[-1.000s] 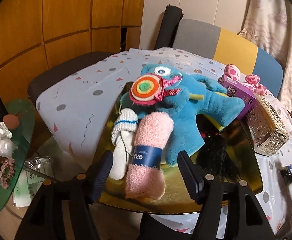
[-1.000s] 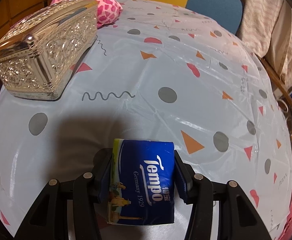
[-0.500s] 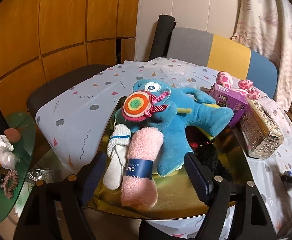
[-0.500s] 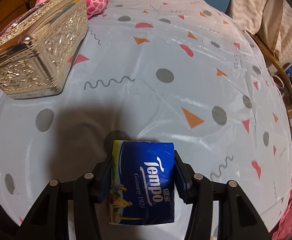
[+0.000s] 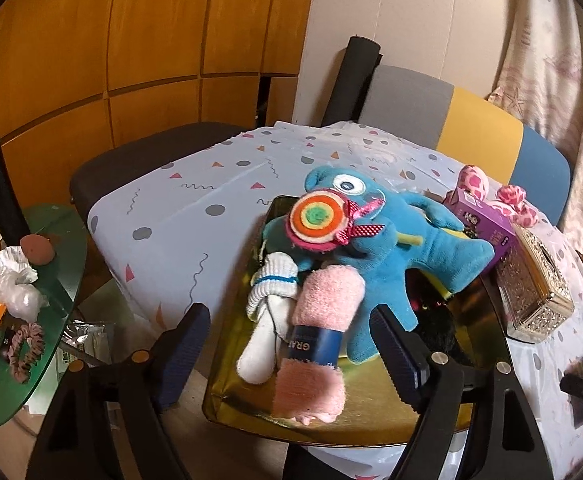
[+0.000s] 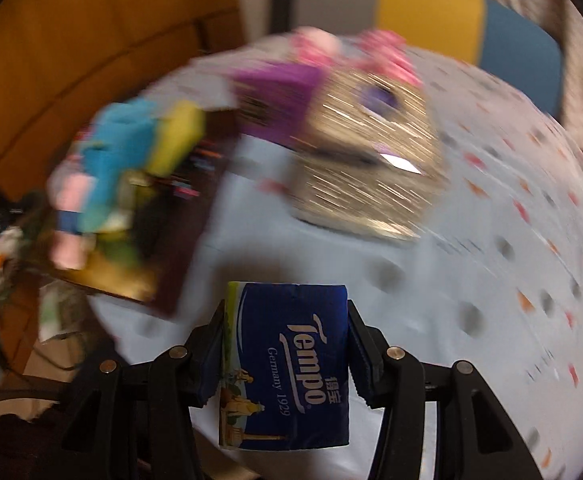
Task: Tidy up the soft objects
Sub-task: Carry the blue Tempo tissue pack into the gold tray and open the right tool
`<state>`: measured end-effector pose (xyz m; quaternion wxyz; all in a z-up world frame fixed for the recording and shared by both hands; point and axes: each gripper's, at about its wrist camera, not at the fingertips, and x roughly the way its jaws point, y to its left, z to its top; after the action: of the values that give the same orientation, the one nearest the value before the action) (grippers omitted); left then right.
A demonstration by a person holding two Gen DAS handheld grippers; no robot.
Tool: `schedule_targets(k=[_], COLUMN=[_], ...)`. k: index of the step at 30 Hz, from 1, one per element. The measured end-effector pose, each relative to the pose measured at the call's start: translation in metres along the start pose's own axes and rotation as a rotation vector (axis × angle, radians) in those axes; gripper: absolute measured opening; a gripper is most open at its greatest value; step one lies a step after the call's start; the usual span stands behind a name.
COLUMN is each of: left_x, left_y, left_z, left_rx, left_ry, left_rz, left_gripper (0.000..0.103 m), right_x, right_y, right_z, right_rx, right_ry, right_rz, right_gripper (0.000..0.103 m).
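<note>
Right gripper [image 6: 285,350]: clenched on a dark blue Tempo tissue pack [image 6: 285,364], pack upright between the two black fingers, held above the near edge of the pale blue patterned tablecloth [image 6: 491,208]. Right-wrist view heavily motion-blurred beyond the pack; only coarse shapes legible.

Left gripper [image 5: 291,344]: released, blue-padded fingers spread wide, holding nothing, poised over the near end of the shiny gold rectangular tray [image 5: 371,400].

On the tray:
- rolled pink fleece towel with navy paper band [image 5: 319,340], lying lengthwise at the near left, between the spread fingers in the view;
- white rolled sock with blue stripe [image 5: 269,312], touching the towel's left side;
- blue one-eyed plush monster with a round rainbow lollipop [image 5: 375,248], sprawled across the middle, leg beside the towel;
- black fuzzy item [image 5: 437,330], under the monster's right side, details unclear.

Right of the tray:
- purple cardboard box [image 5: 481,220], against the monster's arm;
- ornate silver metal tissue box [image 5: 531,284], just beside the purple box;
- pink spotted plush toy [image 5: 491,196], far side of the purple box.

Far left: green glass side table [image 5: 65,248] with assorted clutter.
</note>
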<state>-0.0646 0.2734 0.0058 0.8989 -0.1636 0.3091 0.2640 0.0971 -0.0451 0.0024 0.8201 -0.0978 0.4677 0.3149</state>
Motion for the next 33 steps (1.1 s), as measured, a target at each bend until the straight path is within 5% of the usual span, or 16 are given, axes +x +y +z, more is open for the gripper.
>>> schedule_targets(k=[6,13,21,23,33], left_x=[-0.003,-0.001,0.004,0.007,0.01], left_y=[0.008,0.015,0.018,0.017,0.018], left_z=[0.001,-0.002,-0.005,-0.006,-0.006], left_rx=[-0.02,-0.033,-0.033,-0.032,-0.033], left_ry=[-0.009,0.005,0.026,0.033,0.037], left_rz=[0.002,-0.005,-0.018,-0.021,-0.019], left_gripper=[0.083,0.084,0.084,0.084,0.084], right_x=[0.006,0.062,0.115,0.121,0.086], right_y=[0.089,0.144,0.146,0.145,0.145], right_z=[0.032,0.053,0.048,0.045,0.031], right_rx=[-0.127,-0.192,-0.187,-0.186,-0.265], right_ry=[-0.072,-0.017,0.086,0.107,0.027], right_rz=[0.149,0.174,0.125,0.133,0.12], right_gripper=[0.053,0.053,0.054,0.063,0.069])
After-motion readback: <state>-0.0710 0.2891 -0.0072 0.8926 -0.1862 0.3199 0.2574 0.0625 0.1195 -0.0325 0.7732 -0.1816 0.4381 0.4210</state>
